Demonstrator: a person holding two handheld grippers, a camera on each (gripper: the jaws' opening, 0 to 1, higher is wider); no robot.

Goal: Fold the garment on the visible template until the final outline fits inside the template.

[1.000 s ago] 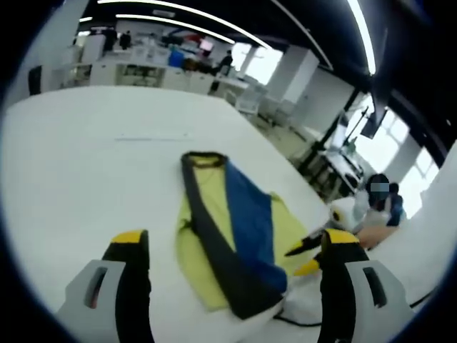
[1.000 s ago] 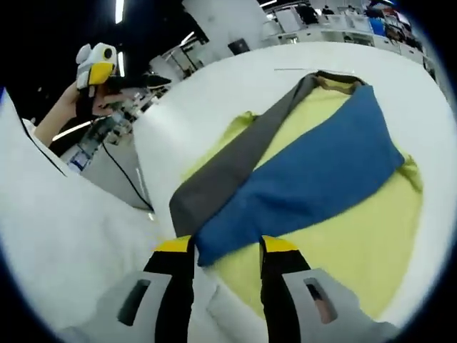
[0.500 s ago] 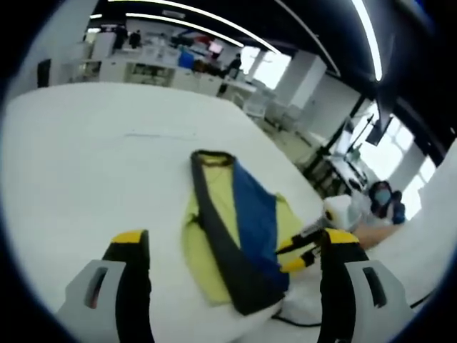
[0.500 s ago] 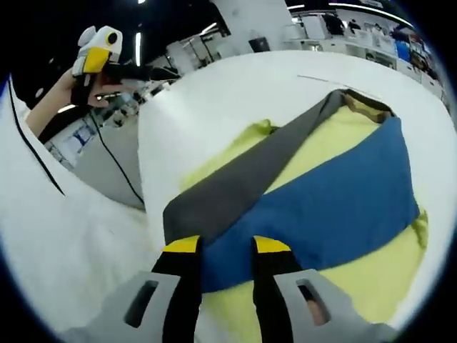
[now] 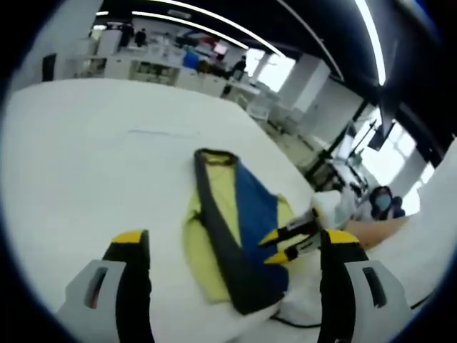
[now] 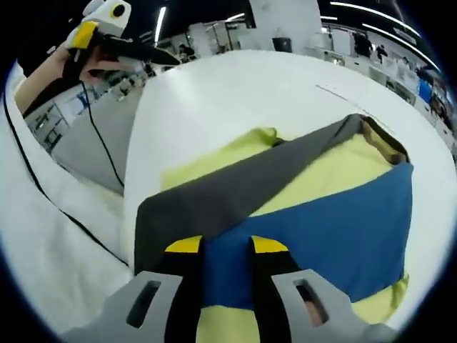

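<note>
In the left gripper view you are holding your left gripper [image 5: 232,246] above the near edge of the white table [image 5: 86,157], jaws spread wide and gripping nothing. The garment [image 5: 232,229], yellow with a dark grey band and a blue panel, is lying flat on the table beyond the jaws, near the table's near right edge. At the right your right gripper [image 5: 289,243] is reaching in over the garment's blue side, your hand [image 5: 357,230] behind it. In the right gripper view the left gripper [image 6: 96,32] is raised at far left, held in a hand [image 6: 75,64]. Your right gripper [image 6: 221,246] is sitting low over the garment [image 6: 285,193], jaws slightly parted with blue cloth between the tips; whether they are pinching it, you cannot tell.
</note>
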